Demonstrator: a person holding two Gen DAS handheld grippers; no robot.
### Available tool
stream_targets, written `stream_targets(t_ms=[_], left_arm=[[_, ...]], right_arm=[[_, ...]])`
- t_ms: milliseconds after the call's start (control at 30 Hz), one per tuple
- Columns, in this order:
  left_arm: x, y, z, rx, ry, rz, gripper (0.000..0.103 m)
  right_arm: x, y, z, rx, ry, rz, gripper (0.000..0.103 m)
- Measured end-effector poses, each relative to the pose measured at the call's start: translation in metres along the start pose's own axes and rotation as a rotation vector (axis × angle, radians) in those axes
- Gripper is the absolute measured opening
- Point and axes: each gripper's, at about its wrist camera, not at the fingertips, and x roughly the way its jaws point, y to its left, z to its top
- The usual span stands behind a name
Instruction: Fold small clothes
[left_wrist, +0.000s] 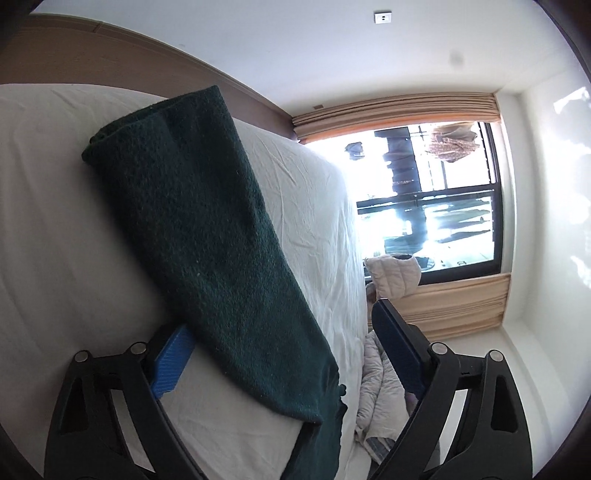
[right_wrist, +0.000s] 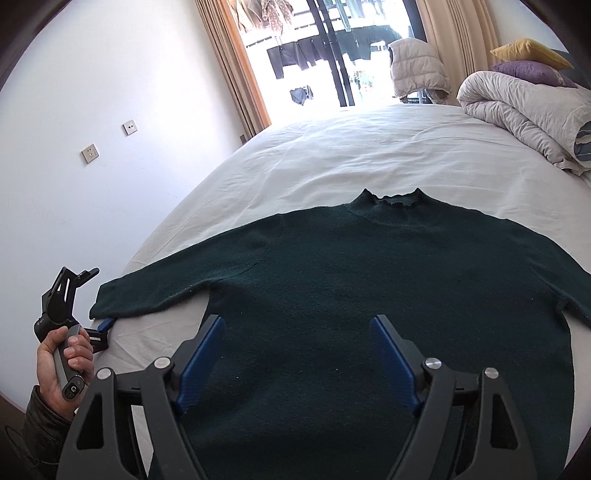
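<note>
White bed (right_wrist: 332, 155), dark green sweater (right_wrist: 369, 295) flat, sleeve (left_wrist: 207, 229) between left gripper (left_wrist: 280, 354) fingers.

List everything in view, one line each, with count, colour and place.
sweater: one, dark green, spread flat on the bed, collar toward the window
bed sheet: one, white, under the sweater
duvet: one, pale grey, rolled at the bed's far right
pillows: two, yellow on purple, behind the duvet
puffer vest: one, beige, draped by the window
curtains: beige, either side of the window
wall sockets: two, white, left wall
left gripper: black with blue pads, jaws open either side of the left sleeve end
right gripper: same build, jaws open over the sweater's body
left hand: grips the left gripper's handle
</note>
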Motion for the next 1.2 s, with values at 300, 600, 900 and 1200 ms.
stream_targets(t_ms=[300,600,900,1200], left_arm=[[-0.005,0.042,0.028,-0.096,-0.047,0.000,0.040],[-0.014,0.084,0.045,-0.204,-0.102,-0.048,0.022],[-0.021,0.060,0.024,-0.065,-0.140,0.043,0.006],[0.031,-0.092,-0.074,0.870,-0.081,0.241,0.006]], right_arm=[[0.000,0.000,-0.002,0.011,-0.002,-0.003,0.079],[-0.002,0.001,-0.004,0.021,0.002,0.006,0.078],[-0.003,-0.002,-0.004,0.022,0.005,0.012,0.074],[0.000,-0.044,0.013,0.115,0.045,0.088,0.074]])
